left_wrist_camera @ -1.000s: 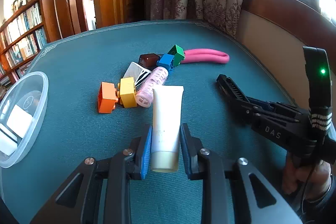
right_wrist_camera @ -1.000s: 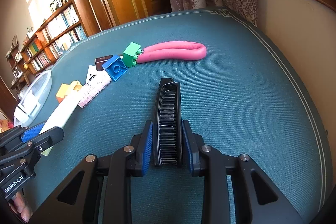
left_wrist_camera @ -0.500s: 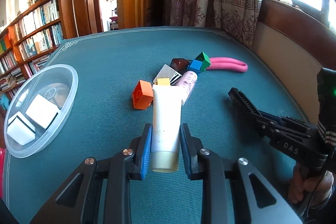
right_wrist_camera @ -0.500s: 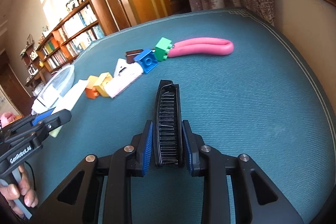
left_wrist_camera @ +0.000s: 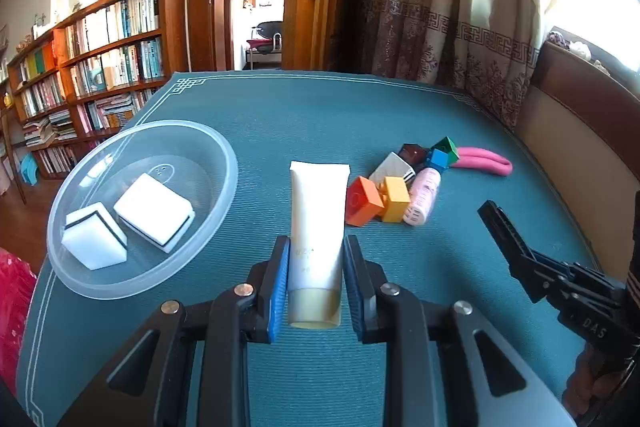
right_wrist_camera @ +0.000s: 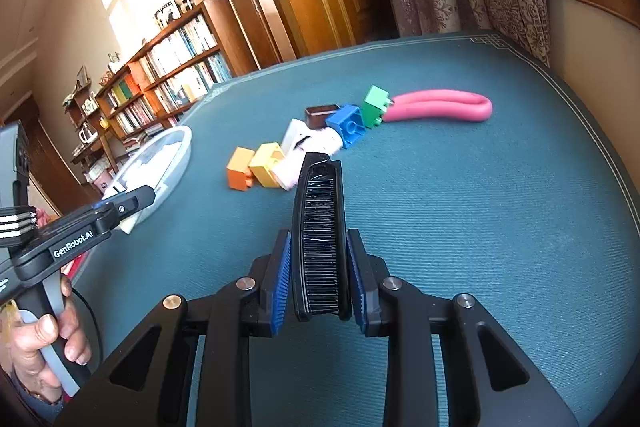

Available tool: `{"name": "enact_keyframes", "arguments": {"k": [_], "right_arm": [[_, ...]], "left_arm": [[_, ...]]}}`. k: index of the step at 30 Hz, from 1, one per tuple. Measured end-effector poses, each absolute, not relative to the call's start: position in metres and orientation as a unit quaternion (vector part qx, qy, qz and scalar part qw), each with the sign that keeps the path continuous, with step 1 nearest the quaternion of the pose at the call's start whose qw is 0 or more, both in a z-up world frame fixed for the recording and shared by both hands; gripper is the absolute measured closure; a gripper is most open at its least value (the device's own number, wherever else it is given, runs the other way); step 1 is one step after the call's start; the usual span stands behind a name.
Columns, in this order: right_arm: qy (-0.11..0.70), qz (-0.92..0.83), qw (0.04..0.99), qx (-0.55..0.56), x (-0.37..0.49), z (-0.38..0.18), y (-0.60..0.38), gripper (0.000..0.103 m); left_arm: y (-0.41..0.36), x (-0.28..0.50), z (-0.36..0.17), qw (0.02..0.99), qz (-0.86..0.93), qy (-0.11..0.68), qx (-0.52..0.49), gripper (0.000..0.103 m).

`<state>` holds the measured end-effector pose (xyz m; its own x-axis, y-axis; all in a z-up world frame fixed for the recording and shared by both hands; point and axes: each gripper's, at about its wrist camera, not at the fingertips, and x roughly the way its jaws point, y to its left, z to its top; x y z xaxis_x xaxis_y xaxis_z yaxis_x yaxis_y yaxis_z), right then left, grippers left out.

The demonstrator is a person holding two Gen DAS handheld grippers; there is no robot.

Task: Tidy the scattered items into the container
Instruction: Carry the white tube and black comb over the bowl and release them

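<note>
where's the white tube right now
In the left wrist view the tube is clamped in the left claw, centre frame, between the bowl on its left and the orange block on its right.

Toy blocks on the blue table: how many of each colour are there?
Orange block: 1
Yellow block: 1
Blue block: 1
Green block: 1
Total: 4
</note>
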<state>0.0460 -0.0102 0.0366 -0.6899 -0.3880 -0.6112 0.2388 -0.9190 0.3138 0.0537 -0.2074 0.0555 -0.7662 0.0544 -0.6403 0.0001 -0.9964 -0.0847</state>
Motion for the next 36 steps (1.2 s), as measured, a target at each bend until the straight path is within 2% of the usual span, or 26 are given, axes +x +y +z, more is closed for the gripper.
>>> {"name": "enact_keyframes", "arguments": {"k": [21,36], "right_arm": [[-0.079,-0.91,0.21,0.347,0.027,0.064,-0.094,0.074],[-0.047,-0.9,0.246,0.358,0.005,0.066,-0.163,0.074]], "left_arm": [[-0.32,0.048,0.075,-0.06,0.95,-0.083,-0.294,0.073],[-0.374,0.015,0.054,-0.087,0.94,-0.098,-0.314,0.073]]}}
